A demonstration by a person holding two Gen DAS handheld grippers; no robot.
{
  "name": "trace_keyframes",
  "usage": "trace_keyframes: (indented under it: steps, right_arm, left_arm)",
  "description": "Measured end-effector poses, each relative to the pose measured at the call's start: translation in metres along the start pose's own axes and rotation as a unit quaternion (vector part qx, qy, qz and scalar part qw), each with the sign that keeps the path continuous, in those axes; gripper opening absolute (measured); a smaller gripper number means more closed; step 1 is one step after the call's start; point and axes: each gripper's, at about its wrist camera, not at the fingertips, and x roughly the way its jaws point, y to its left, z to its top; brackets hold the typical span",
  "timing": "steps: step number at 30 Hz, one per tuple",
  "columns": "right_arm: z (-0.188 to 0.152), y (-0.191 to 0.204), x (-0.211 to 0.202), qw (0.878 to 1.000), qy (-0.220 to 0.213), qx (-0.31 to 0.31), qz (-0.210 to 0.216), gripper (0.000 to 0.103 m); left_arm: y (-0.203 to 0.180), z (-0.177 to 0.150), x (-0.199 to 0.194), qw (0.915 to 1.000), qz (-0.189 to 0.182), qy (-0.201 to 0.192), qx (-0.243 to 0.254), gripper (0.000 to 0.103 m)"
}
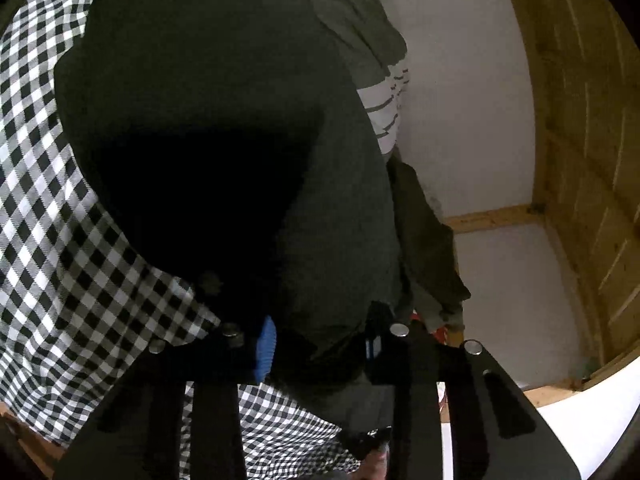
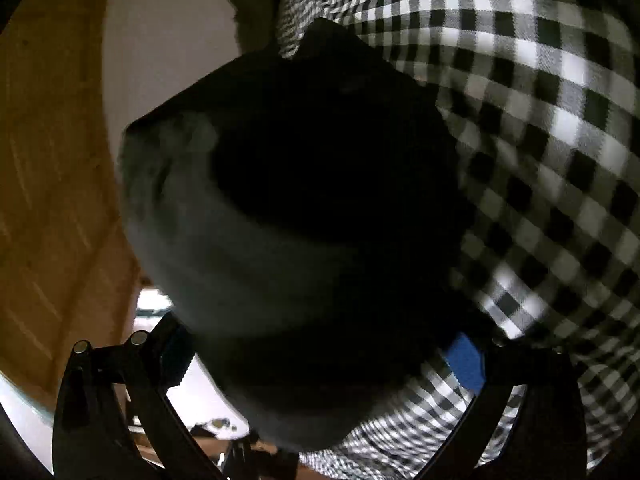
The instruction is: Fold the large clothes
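Note:
A large dark green garment [image 1: 224, 128] fills most of the left wrist view, lying over a black-and-white checked cloth [image 1: 48, 208]. My left gripper [image 1: 316, 348] is shut on a fold of the dark garment between its blue pads. In the right wrist view the same dark garment [image 2: 288, 208] bulges close to the camera, blurred, with the checked cloth [image 2: 552, 128] to its right. My right gripper [image 2: 328, 360] has its fingers spread wide, with the garment bunched between them; whether the pads press it is not clear.
A grey garment with white stripes [image 1: 384, 100] and an olive one [image 1: 428, 240] lie at the cloth's right edge. A white wall [image 1: 472, 120] and a wooden door [image 1: 588, 140] stand to the right. Wooden panelling [image 2: 52, 160] shows left in the right wrist view.

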Motion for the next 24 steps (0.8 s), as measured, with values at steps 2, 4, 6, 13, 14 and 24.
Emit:
trace_keyframes:
  steps: [2,4,6,13,14,24]
  right_arm:
    - [-0.004,0.015,0.007,0.999,0.009,-0.043,-0.003,0.073]
    - [-0.007,0.022,0.006,0.998,0.0,-0.06,-0.026,0.048]
    - [-0.006,0.016,0.007,0.999,-0.002,-0.044,-0.014,0.043]
    - [-0.002,0.018,0.036,0.999,0.031,-0.023,0.02,0.094]
    - [0.001,0.025,0.041,0.999,0.028,-0.026,0.013,0.094]
    - [-0.001,0.057,0.05,0.998,0.029,-0.061,0.02,0.027]
  left_arm:
    - [0.001,-0.001,0.0,1.0,0.004,0.0,0.008,0.03]
    - [0.002,0.0,-0.003,0.9999,0.006,-0.001,0.013,0.029]
    - [0.003,-0.001,-0.005,0.9998,0.004,-0.003,0.018,0.028]
    - [0.024,-0.01,0.008,0.9999,0.01,0.012,0.005,0.043]
    - [0.03,-0.008,0.013,0.9998,0.009,0.018,-0.004,0.047]
    - [0.005,0.017,0.014,0.9987,-0.036,-0.037,0.0,0.029]
